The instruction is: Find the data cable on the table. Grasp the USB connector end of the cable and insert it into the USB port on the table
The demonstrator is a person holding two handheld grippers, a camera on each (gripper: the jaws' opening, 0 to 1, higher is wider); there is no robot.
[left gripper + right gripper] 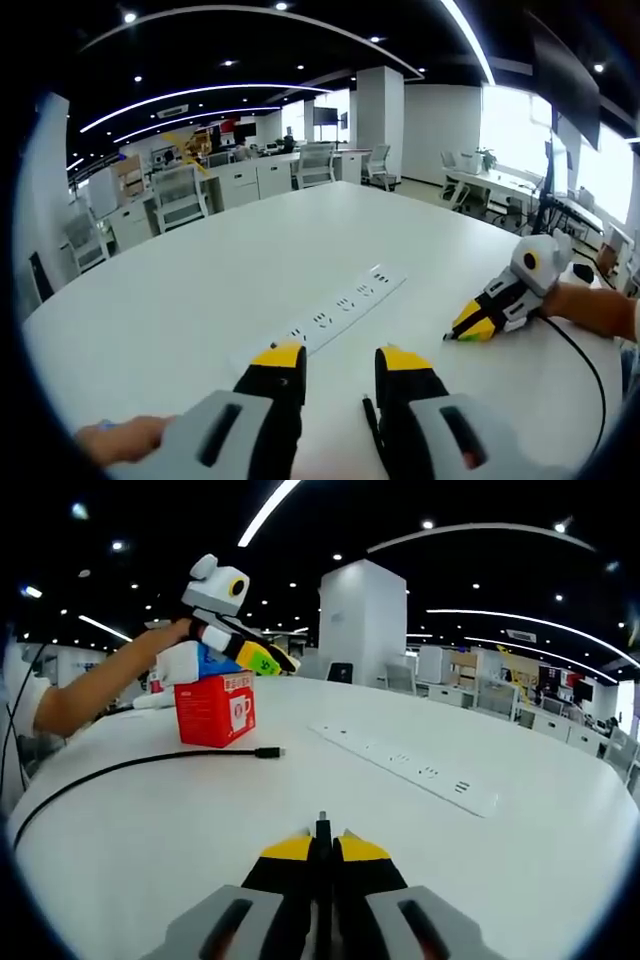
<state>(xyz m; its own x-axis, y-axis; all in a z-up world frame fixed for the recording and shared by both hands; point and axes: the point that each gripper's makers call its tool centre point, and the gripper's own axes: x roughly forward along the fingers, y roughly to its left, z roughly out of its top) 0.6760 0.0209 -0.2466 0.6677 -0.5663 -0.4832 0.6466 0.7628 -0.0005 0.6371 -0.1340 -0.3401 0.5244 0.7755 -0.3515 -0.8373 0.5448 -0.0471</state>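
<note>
1. Right gripper (322,848): jaws pressed together on a thin dark plug (322,825) that sticks out just past the yellow tips; judged to be the cable's USB end, though too small to confirm.
2. Left gripper (340,360): jaws apart with a clear gap, nothing between them. In the right gripper view, raised over the red box (215,710) at far left, tips pointing toward the middle of the table (150,870).
3. Key relation, from the right gripper view: power strip (405,765) lies ahead and to the right of the pinched plug, well apart from it. Long axis of the strip slants from far-left to near-right, so the plug points past its far end, not squarely at it.
4. From the left gripper view: same strip just beyond the open jaws, right gripper resting low on the table off one end of it, black cable (585,365) trailing back from it.
5. Judgement: the right gripper, already holding the plug, fits the insertion; needs a swing to the right and a line-up over a port. Cannot tell which opening is the USB port.
6. Count: 2 grippers, 1 power strip, 1 red box, 1 plug held, 1 loose plug end (268,752) lying beside the box, its cable curving away left. Cannot tell whether both plugs belong to 1 cable.
</note>
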